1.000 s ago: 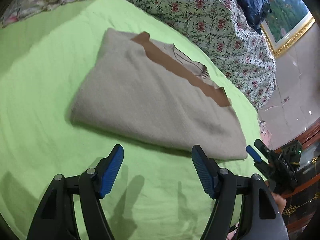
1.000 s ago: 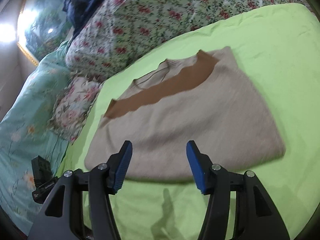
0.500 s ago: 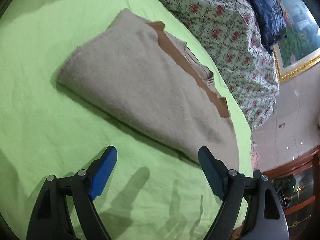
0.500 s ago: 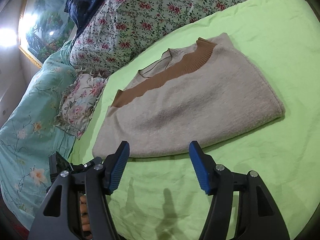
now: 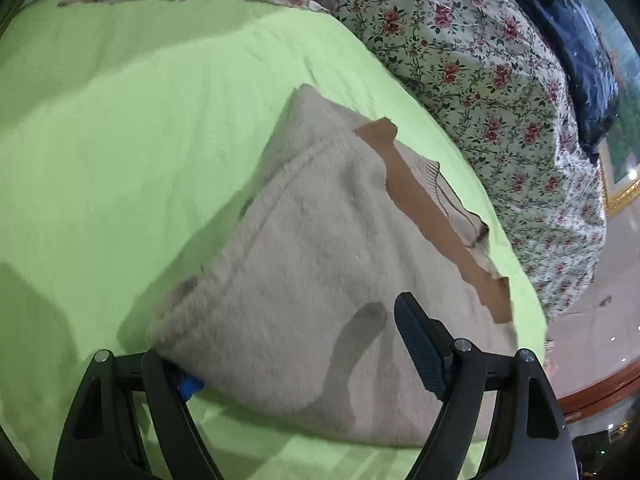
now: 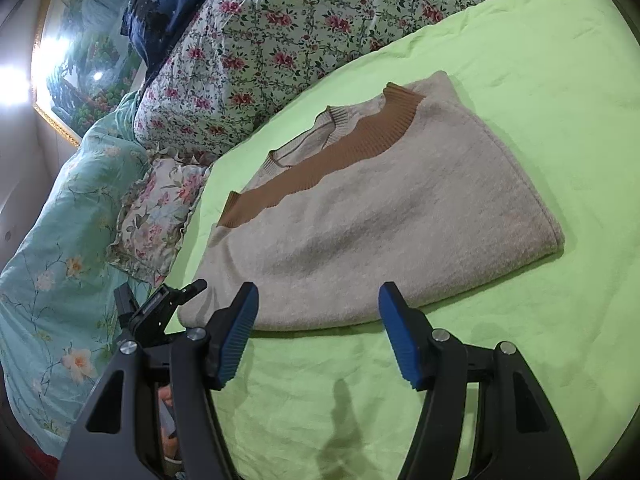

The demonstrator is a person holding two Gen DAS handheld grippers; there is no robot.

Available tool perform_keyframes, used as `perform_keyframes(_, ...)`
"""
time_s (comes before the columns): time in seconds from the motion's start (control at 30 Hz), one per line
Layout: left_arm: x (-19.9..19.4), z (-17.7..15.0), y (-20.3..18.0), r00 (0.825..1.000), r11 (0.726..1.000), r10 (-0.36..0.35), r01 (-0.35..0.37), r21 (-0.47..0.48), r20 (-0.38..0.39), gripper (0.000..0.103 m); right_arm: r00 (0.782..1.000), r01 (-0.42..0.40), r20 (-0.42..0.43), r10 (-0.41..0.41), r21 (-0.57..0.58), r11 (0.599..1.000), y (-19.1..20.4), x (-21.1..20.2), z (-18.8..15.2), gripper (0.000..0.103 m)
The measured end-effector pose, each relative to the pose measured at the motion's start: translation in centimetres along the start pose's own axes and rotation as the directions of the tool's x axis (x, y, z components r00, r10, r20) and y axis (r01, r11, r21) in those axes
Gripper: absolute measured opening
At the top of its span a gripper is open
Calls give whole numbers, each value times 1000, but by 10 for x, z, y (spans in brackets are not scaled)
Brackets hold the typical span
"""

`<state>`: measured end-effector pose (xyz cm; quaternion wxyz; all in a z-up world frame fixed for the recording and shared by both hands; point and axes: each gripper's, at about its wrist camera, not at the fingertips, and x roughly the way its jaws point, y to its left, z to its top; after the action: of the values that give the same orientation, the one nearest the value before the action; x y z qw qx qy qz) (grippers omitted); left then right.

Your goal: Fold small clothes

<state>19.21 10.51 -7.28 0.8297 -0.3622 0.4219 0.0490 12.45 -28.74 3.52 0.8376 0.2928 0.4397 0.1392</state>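
A folded beige sweater (image 5: 304, 264) with a brown ribbed band (image 5: 436, 228) lies on the green sheet (image 5: 120, 152). My left gripper (image 5: 296, 352) straddles its near left corner. The left pad (image 5: 188, 386) is mostly hidden under the fabric and the right pad (image 5: 420, 348) hovers above it. The jaws are closing with the sweater between them, still wide apart. In the right wrist view the sweater (image 6: 400, 216) lies ahead. My right gripper (image 6: 318, 296) stands open at its near edge, with nothing between the pads. The left gripper (image 6: 160, 308) shows at the sweater's left corner.
A floral quilt (image 5: 480, 80) and a dark blue pillow (image 5: 576, 52) are heaped beyond the sweater. A teal floral blanket (image 6: 52, 240) and a frilled pillow (image 6: 160, 216) lie to the left in the right wrist view. A framed painting (image 6: 80, 52) hangs behind.
My left gripper has moved forward and rolled, and its left finger has slid under the sweater's near corner. The right gripper has hardly moved and stays open.
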Motion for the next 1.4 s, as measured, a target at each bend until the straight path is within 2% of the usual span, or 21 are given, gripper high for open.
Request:
perform_keyframes(0.03, 0, 2, -3, 1000, 1000, 16, -16, 12, 7, 64, 1000, -1, -2, 1, 1, 1000, -1, 1, 1, 63)
perform_keyframes(0.07, 1, 5, -5, 999, 999, 32, -33, 25, 15, 59, 1000, 1, -6, -1, 2, 1000, -3, 2, 3, 63)
perform_keyframes(0.1, 0, 7, -7, 999, 999, 40, -41, 33, 23, 49, 1000, 4, -7, -4, 1, 1000, -5, 3, 6, 63)
perform_keyframes(0.13, -1, 9, -9, 999, 998, 38, -39, 39, 30, 35, 1000, 5, -6, -5, 1, 1000, -6, 3, 9, 64)
perform_keyframes(0.2, -5, 11, -17, 999, 997, 28, -30, 76, 36, 17, 1000, -2, -4, 2, 3, 1000, -9, 4, 15, 63)
perform_keyframes(0.27, -9, 11, -32, 999, 992, 4, -9, 125, 42, 14, 1000, -14, -10, 14, 7, 1000, -13, 6, 24, 63)
perform_keyframes(0.33, -17, 10, -51, 997, 984, -63, 55, 172, 45, 10, 1000, -23, -16, 23, 7, 1000, -16, 9, 36, 64)
perform_keyframes(0.43, -27, 1, -93, 984, 947, -173, 157, 280, 33, 9, 999, -41, -25, 42, 18, 999, -20, 14, 55, 64)
perform_keyframes(0.53, -22, -16, -138, 977, 899, -214, 205, 388, -22, 9, 991, -106, -73, 109, 38, 994, -23, 28, 79, 64)
perform_keyframes(0.63, -2, -41, -173, 975, 844, -200, 221, 490, -96, 9, 973, -178, -136, 185, 59, 982, -23, 47, 100, 64)
perform_keyframes(0.7, 17, -60, -188, 975, 807, -172, 221, 547, -140, 9, 963, -192, -181, 200, 58, 980, -22, 62, 109, 64)
perform_keyframes(0.73, 22, -66, -191, 973, 799, -168, 229, 556, -158, 9, 955, -201, -207, 210, 65, 977, -22, 74, 114, 64)
perform_keyframes(0.83, 38, -83, -190, 964, 793, -153, 251, 555, -216, 8, 928, -233, -275, 252, 99, 967, -22, 107, 123, 65)
perform_keyframes(1.0, 36, -84, -189, 962, 784, -164, 261, 564, -217, 8, 880, -277, -378, 288, 84, 957, 2, 170, 132, 65)
perform_keyframes(1.1, 41, -84, -191, 962, 777, -153, 257, 575, -224, 8, 869, -287, -411, 276, 36, 957, 29, 207, 139, 60)
perform_keyframes(1.13, 41, -82, -192, 965, 776, -147, 248, 579, -216, 8, 869, -281, -416, 268, 31, 959, 34, 215, 141, 50)
perform_keyframes(1.17, 39, -79, -191, 966, 777, -148, 245, 581, -210, 8, 871, -266, -423, 249, 19, 964, 38, 225, 144, 29)
perform_keyframes(1.2, 37, -77, -192, 965, 777, -154, 250, 578, -210, 8, 875, -252, -427, 229, 4, 968, 43, 231, 147, 16)
perform_keyframes(1.3, 25, -71, -202, 957, 766, -191, 285, 577, -219, 9, 888, -282, -394, 235, -67, 957, 56, 214, 160, 16)
perform_keyframes(1.4, 22, -79, -229, 932, 729, -249, 360, 582, -265, 9, 917, -287, -328, 228, -142, 947, 55, 170, 177, 16)
